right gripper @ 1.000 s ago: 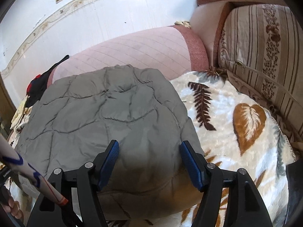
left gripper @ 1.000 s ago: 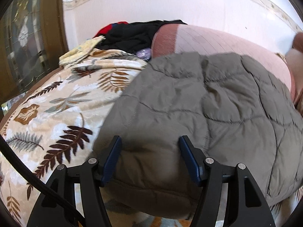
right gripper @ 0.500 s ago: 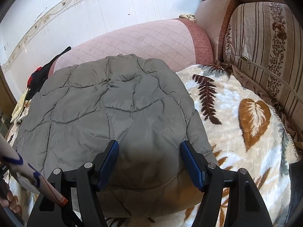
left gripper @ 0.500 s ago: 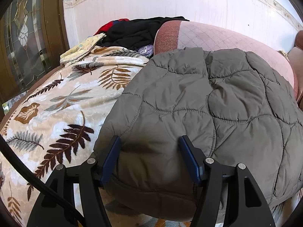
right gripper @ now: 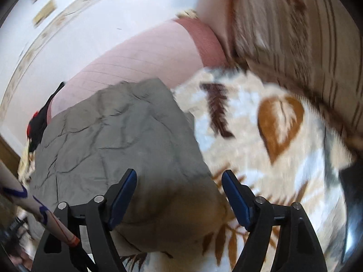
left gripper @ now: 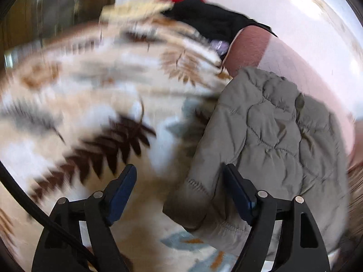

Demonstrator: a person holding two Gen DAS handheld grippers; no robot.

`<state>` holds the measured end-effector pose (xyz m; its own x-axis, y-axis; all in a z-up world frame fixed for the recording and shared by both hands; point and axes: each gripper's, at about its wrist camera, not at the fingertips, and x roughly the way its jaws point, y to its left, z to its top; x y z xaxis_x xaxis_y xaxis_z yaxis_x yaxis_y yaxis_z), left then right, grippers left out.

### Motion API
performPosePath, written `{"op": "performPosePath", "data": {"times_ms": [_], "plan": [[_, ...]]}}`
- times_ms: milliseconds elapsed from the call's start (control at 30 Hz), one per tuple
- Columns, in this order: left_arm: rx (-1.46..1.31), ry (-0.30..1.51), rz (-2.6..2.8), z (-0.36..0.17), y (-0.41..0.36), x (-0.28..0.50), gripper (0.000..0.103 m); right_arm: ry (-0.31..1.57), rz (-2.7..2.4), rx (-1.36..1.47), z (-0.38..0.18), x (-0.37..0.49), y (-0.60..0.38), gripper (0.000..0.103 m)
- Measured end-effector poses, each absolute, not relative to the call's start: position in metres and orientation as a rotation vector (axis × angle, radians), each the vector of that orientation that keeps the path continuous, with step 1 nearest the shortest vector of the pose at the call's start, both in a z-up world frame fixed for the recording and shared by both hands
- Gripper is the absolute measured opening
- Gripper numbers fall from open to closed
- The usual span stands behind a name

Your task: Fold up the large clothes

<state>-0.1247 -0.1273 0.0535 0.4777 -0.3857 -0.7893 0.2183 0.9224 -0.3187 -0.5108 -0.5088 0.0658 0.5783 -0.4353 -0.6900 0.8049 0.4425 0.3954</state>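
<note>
A grey quilted jacket (left gripper: 272, 136) lies folded on a leaf-patterned blanket (left gripper: 95, 117), its far edge against a pink bolster (left gripper: 301, 68). My left gripper (left gripper: 179, 188) hangs over the jacket's left near corner with its jaws opening. That corner reaches in beside the right finger, and the left finger stands over bare blanket. In the right wrist view the jacket (right gripper: 124, 136) fills the left half. My right gripper (right gripper: 179, 188) is over its right near corner, jaws opening. The left finger is above the cloth, the right one above the blanket (right gripper: 283, 158). Neither gripper's pads press on the cloth.
A heap of black and red clothes (left gripper: 208, 15) and a yellowish cloth sit at the blanket's far end by a white wall. A striped cushion (right gripper: 306, 45) stands on the right. A person's white sleeve (right gripper: 34, 208) shows at the lower left. Both views are motion-blurred.
Both grippers have widened and slid outward off the jacket's near edge, the left one leftward, the right one rightward. Both views have rolled, and the jacket lies lower and flatter.
</note>
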Motion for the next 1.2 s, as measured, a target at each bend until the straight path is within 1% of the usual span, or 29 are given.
{"op": "performPosePath", "data": {"times_ms": [100,267,400,533,633,700,733,767,800,833,867,900,933,967,1033,1200], "plan": [[-0.287,1.074,-0.413,0.044,-0.119,-0.120,0.079,0.562,-0.786,0.931,0.046,-0.523,-0.520,0.083],[-0.425,1.152,-0.458,0.029,-0.117,-0.121,0.080,0.494,-0.707,1.187,0.018,-0.546,-0.532,0.087],[-0.513,1.188,-0.490,0.022,-0.117,-0.121,0.081,0.455,-0.678,1.257,0.009,-0.550,-0.532,0.091],[-0.596,1.237,-0.526,0.008,-0.120,-0.123,0.091,0.449,-0.673,1.278,0.003,-0.544,-0.532,0.097],[-0.536,1.202,-0.537,0.012,-0.131,-0.124,0.093,0.463,-0.664,1.278,-0.005,-0.537,-0.534,0.098],[-0.490,1.176,-0.538,0.013,-0.139,-0.124,0.093,0.455,-0.649,1.253,-0.006,-0.530,-0.536,0.097],[-0.458,1.150,-0.538,0.015,-0.144,-0.125,0.086,0.446,-0.628,1.241,-0.006,-0.526,-0.537,0.085],[-0.414,1.120,-0.531,0.019,-0.149,-0.126,0.076,0.434,-0.614,1.231,-0.006,-0.524,-0.536,0.078],[-0.368,1.085,-0.530,0.025,-0.153,-0.130,0.070,0.435,-0.611,1.213,-0.004,-0.522,-0.535,0.067],[-0.330,1.055,-0.533,0.031,-0.157,-0.134,0.058,0.445,-0.613,1.176,0.000,-0.518,-0.533,0.057],[-0.292,1.022,-0.533,0.038,-0.160,-0.138,0.050,0.466,-0.626,1.114,0.009,-0.513,-0.530,0.053],[-0.246,0.984,-0.528,0.045,-0.164,-0.143,0.046,0.481,-0.643,1.052,0.018,-0.508,-0.525,0.047],[-0.222,0.966,-0.525,0.049,-0.166,-0.146,0.043,0.494,-0.661,0.988,0.027,-0.504,-0.520,0.043],[-0.208,0.955,-0.521,0.053,-0.167,-0.149,0.041,0.506,-0.682,0.911,0.038,-0.499,-0.512,0.042],[-0.201,0.948,-0.522,0.058,-0.164,-0.154,0.039,0.505,-0.695,0.858,0.048,-0.498,-0.505,0.038],[-0.161,0.919,-0.513,0.078,-0.147,-0.176,0.038,0.503,-0.681,0.821,0.069,-0.508,-0.487,0.035]]}}
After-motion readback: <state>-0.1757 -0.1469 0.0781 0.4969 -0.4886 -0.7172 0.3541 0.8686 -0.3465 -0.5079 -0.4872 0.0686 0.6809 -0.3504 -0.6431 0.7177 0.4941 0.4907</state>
